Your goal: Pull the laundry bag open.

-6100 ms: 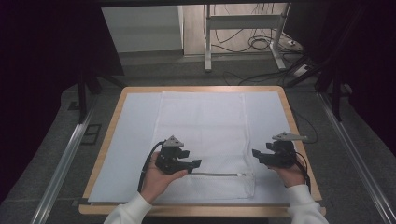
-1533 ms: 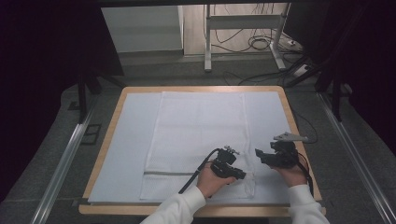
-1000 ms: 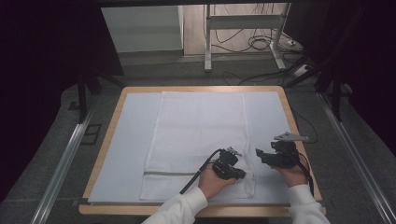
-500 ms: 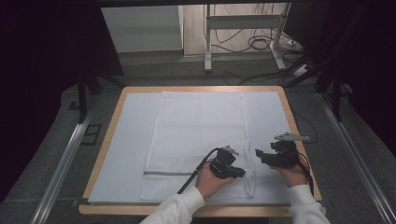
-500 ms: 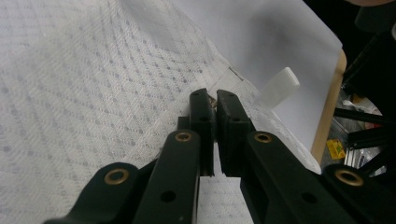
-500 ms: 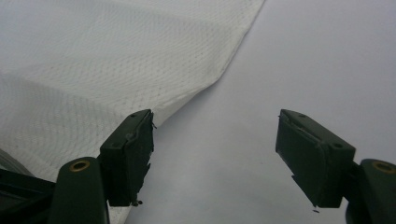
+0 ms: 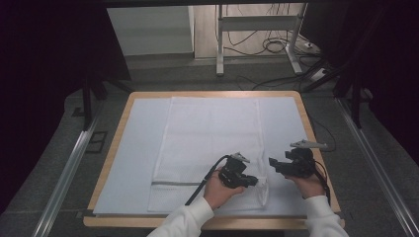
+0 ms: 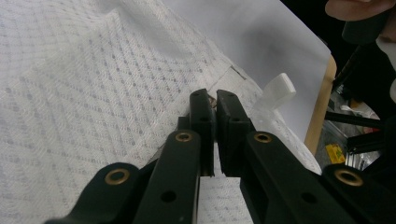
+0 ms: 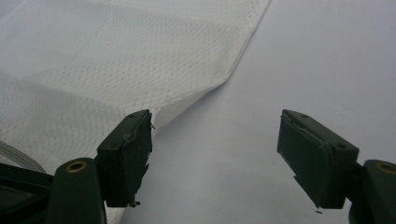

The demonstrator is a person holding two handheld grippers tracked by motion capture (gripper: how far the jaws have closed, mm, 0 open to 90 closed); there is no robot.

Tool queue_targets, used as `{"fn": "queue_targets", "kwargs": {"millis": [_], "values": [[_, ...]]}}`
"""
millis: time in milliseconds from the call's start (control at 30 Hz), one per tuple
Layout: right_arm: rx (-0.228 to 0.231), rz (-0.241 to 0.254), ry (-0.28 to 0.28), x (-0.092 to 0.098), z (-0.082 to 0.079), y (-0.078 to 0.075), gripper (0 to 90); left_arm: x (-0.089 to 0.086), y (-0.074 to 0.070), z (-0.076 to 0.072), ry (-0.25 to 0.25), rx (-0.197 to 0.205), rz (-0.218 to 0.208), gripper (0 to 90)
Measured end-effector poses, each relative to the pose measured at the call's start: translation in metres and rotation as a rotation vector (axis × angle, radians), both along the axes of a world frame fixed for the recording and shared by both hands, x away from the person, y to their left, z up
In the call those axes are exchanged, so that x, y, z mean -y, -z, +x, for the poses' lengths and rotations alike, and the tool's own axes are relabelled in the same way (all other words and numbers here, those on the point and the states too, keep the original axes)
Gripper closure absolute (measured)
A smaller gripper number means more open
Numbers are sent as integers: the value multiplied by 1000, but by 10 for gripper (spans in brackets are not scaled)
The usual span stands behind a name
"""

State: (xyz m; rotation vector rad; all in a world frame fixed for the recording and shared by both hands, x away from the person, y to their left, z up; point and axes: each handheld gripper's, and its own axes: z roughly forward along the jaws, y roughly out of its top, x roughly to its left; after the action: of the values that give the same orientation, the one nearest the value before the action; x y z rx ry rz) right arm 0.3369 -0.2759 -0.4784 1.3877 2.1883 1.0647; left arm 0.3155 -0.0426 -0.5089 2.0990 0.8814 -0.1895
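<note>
Your left gripper (image 8: 211, 103) has its jaws pressed together on the zipper end of the white mesh bag (image 8: 84, 93), a small bit of the slider showing in the thin gap at the tips. Just past those tips a white pull tab (image 8: 276, 91) sticks up from the bag's edge, and beyond it lies the pale sheet (image 8: 261, 42) that covers the surface. Off to that gripper's right, the wooden edge of the surface (image 8: 321, 100) runs past.

Your right gripper (image 9: 215, 140) has its jaws wide apart and grips nothing. Its left jaw sits right at the raised edge of the mesh bag (image 9: 116, 60); whether it touches the fabric is hard to tell. Between and beyond the jaws there is bare pale sheet (image 9: 317, 56).

From the high view, your left hand (image 7: 220, 190) holds the left gripper (image 7: 251, 181) at the bag's near right corner, where the mesh bag (image 7: 207, 143) is lifted slightly. Your right hand (image 7: 309, 185) holds the right gripper (image 7: 272, 163) just beside it, pointing toward that same corner. The rest of the bag lies flat, stretching away from both grippers toward the far side of the surface (image 7: 126, 111).
</note>
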Motion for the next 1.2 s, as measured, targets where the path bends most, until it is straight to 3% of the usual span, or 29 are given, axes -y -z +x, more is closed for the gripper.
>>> {"fn": "queue_targets", "kwargs": {"millis": [233, 467, 733, 1200], "values": [[-8, 28, 23, 3, 0, -2, 246, -4, -5, -2, -5, 7, -7, 871], [-64, 107, 27, 3, 0, -5, 245, -8, -10, -4, -7, 18, -4, 872], [-135, 151, -12, -8, 1, -2, 254, -10, -12, -4, -8, 21, -3, 871], [-194, 139, -60, -27, 6, 9, 303, -11, -14, -5, -11, 27, -2, 871]]}}
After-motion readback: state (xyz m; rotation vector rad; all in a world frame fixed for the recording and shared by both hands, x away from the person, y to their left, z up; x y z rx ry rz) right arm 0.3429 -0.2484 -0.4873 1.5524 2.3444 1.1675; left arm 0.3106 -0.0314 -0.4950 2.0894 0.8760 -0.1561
